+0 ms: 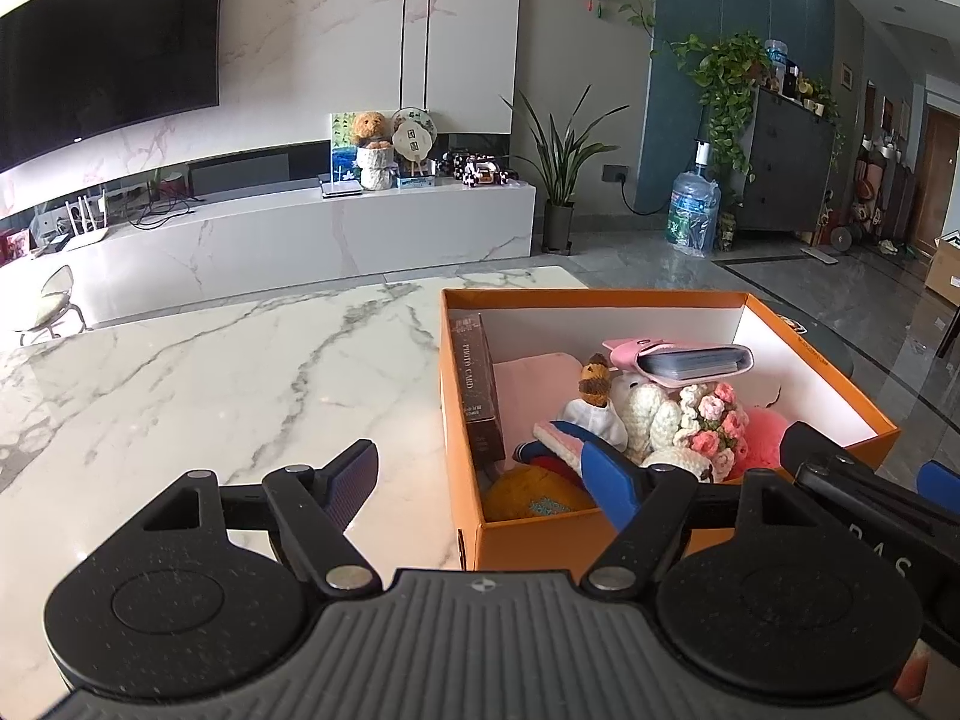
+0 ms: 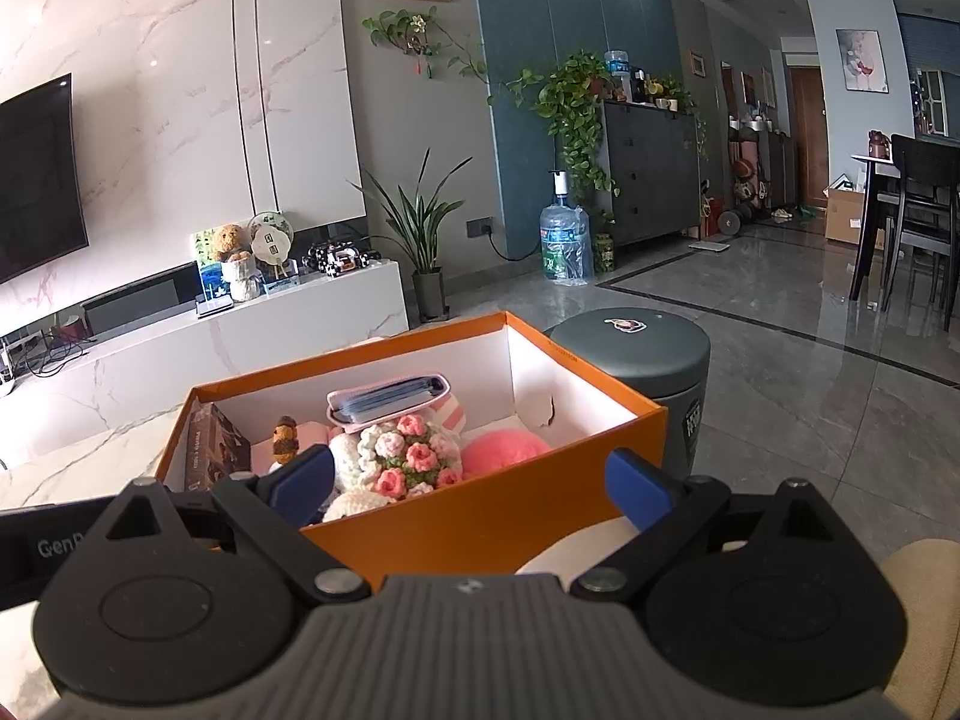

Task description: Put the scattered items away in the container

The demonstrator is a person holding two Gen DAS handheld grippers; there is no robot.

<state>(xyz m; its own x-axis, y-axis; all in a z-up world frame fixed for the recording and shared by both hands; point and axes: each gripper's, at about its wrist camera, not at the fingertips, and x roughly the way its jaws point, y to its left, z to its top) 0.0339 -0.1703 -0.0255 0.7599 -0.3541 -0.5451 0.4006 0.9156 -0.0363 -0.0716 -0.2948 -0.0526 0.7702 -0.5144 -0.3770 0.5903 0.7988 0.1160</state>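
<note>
Two grippers, both with jaws spread and nothing between them; one orange box, filled.

Left wrist view: left gripper [image 1: 486, 480] hovers released over the marble table [image 1: 210, 372], its right finger level with the near-left corner of the orange box [image 1: 462, 420]. The box sits at the table's right end. Table surface visible in this view carries no loose items, so the tidying looks essentially finished (judgement). Contents counted: one dark photo-card box [image 1: 480, 390] standing on edge against the left wall, probably because it fits there upright; one pink card holder [image 1: 684, 360] lying on top of the pile; one small brown bear figure [image 1: 594, 384]; one white crochet toy [image 1: 645, 414]; one crochet flower bouquet [image 1: 714, 420]; one pink pompom [image 1: 762, 432]; one yellow item [image 1: 534, 495] at the near corner. Other soft pieces underneath, count uncertain. Part of the right gripper [image 1: 870, 480] enters at the right edge.

Right wrist view: right gripper [image 2: 471, 480] also released, held just outside the box's near wall, fingers straddling its width. One grey cylindrical bin [image 2: 636, 354] stands on the floor behind the box, apart from the task.
</note>
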